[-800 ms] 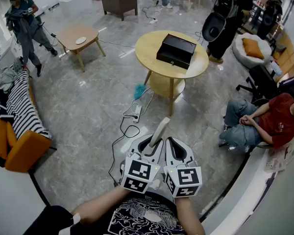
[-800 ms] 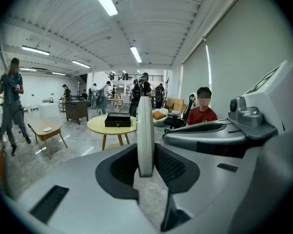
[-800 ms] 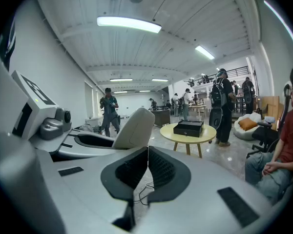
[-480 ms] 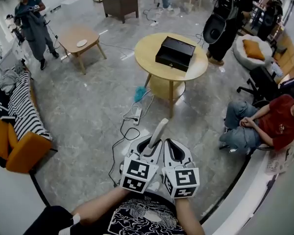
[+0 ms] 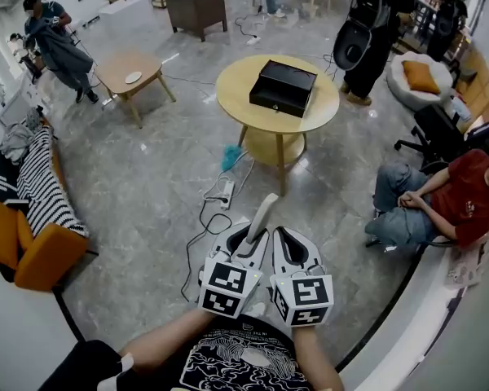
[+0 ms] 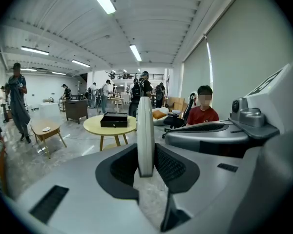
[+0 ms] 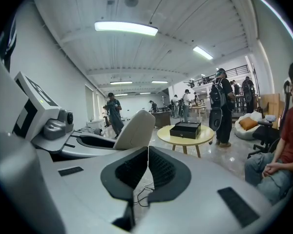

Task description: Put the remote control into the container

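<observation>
A slim white remote control stands upright between the jaws of my left gripper, which is shut on its lower end. In the left gripper view the remote rises edge-on from the black pads. My right gripper sits right beside the left one, close to my body, with its pads shut together and nothing in them. The remote shows at its left. The container is a black box lying on a round yellow table a few steps ahead, also seen as the box and the box.
A power strip and cables lie on the grey floor between me and the table, with a blue object beside them. A seated person in red is at the right. A low wooden table and a sofa stand at the left.
The round table and box have shifted slightly left and nearer in the head view. The person at the far left has moved a little. Both grippers keep their places, remote still held.
</observation>
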The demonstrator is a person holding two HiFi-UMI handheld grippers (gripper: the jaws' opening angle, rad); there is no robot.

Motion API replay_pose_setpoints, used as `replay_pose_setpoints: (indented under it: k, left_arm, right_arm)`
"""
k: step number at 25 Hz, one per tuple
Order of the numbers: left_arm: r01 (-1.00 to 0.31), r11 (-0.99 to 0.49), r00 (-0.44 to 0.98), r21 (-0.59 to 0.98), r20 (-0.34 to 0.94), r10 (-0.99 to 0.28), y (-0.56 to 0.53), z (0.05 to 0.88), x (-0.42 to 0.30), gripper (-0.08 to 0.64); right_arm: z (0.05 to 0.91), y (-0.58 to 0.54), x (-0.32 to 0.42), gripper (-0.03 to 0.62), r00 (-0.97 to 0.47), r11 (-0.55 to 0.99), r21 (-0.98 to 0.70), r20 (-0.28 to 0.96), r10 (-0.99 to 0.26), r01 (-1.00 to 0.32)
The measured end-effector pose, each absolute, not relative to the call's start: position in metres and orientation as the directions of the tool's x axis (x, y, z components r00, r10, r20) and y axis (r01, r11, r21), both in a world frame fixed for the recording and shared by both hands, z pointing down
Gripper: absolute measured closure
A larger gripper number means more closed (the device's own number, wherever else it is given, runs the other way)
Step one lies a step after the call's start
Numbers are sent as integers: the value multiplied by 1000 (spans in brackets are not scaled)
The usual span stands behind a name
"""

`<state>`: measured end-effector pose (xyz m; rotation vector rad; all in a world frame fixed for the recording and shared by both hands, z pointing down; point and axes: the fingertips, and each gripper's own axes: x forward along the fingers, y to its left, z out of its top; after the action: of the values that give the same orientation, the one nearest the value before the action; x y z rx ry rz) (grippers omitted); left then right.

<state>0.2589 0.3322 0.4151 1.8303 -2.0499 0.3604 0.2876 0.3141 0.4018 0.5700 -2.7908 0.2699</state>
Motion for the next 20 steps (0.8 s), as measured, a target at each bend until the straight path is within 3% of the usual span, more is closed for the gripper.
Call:
replay_pose_setpoints:
  k: [20]
  left_arm:
    - [-988,138,-94,70,437,-895,271,430,220,456]
  right_arm:
    - [420,255,244,568,-880,913,-121,342,-330,-389]
